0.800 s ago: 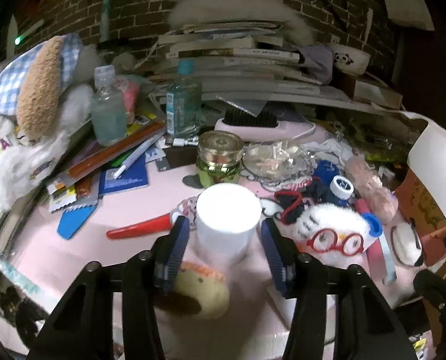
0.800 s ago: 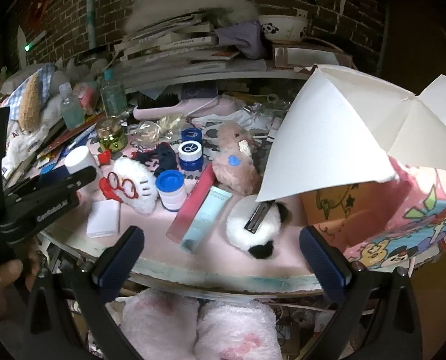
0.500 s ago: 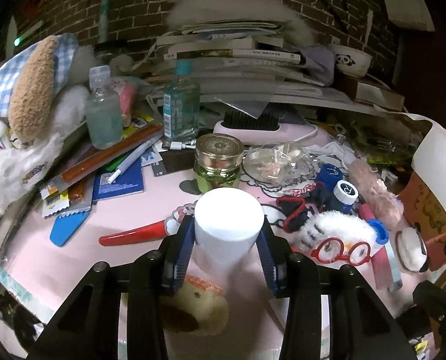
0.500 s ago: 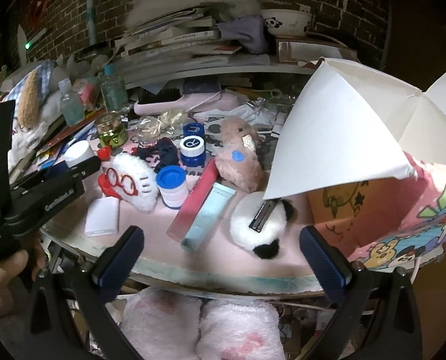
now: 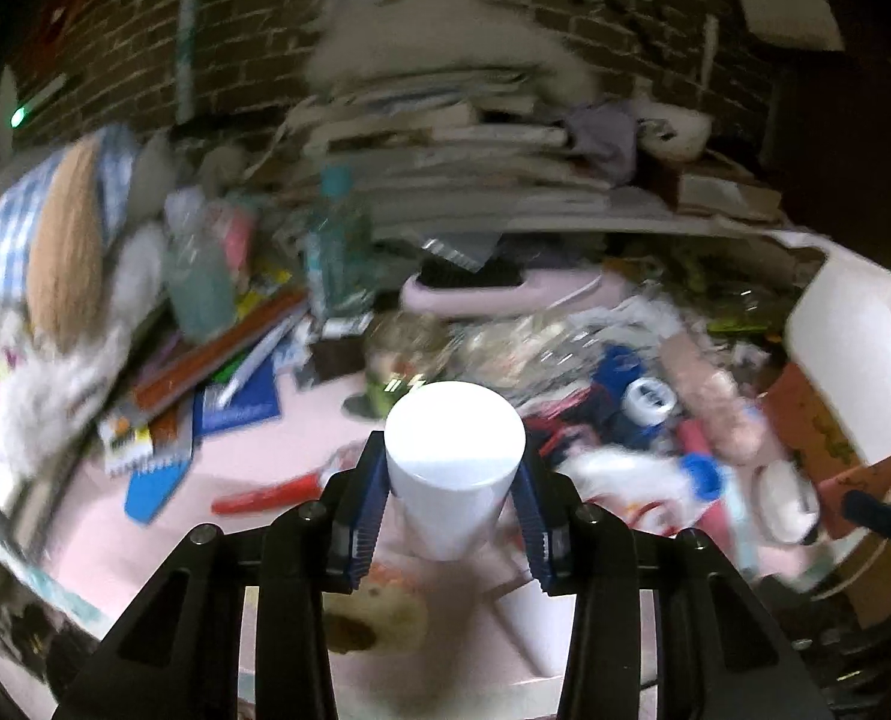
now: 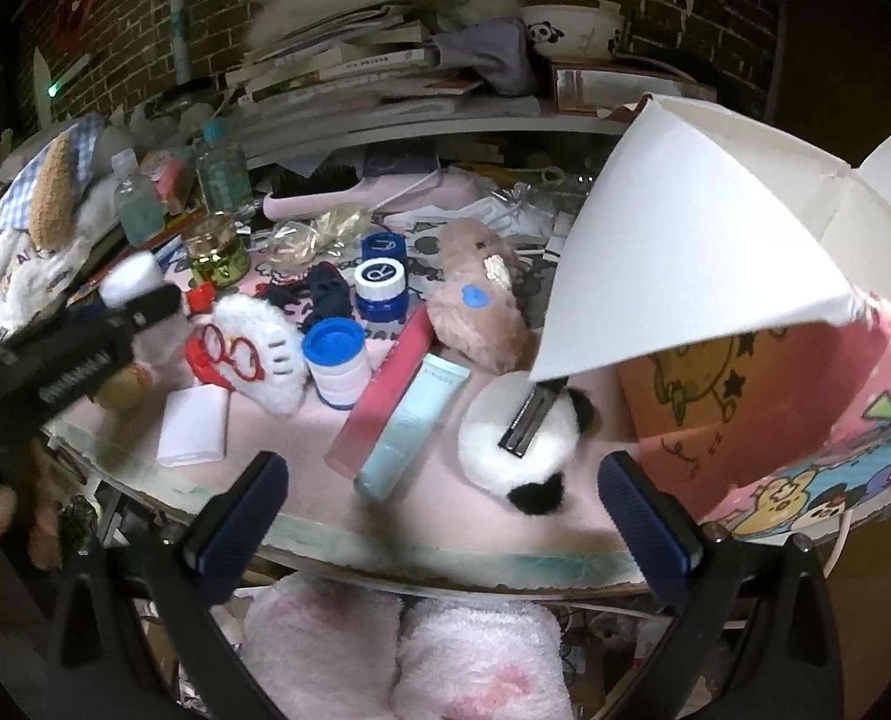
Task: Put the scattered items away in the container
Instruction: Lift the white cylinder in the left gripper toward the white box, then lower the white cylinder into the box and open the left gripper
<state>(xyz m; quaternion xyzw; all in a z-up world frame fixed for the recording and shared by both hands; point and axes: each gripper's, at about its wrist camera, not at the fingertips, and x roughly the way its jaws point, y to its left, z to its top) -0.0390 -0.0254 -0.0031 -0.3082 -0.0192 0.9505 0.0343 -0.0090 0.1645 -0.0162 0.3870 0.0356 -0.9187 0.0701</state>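
Your left gripper [image 5: 454,501] is clamped on the white bottle [image 5: 454,462], upright above the pink table [image 5: 247,462]. Your right gripper [image 6: 442,516] hangs spread wide near the table's front edge, before the panda puff [image 6: 520,450].

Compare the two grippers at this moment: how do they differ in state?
The left gripper is shut on the white bottle; the right gripper is open and holds nothing. The left gripper is over the pink table; the right gripper is at its front edge. Both have blue pads.
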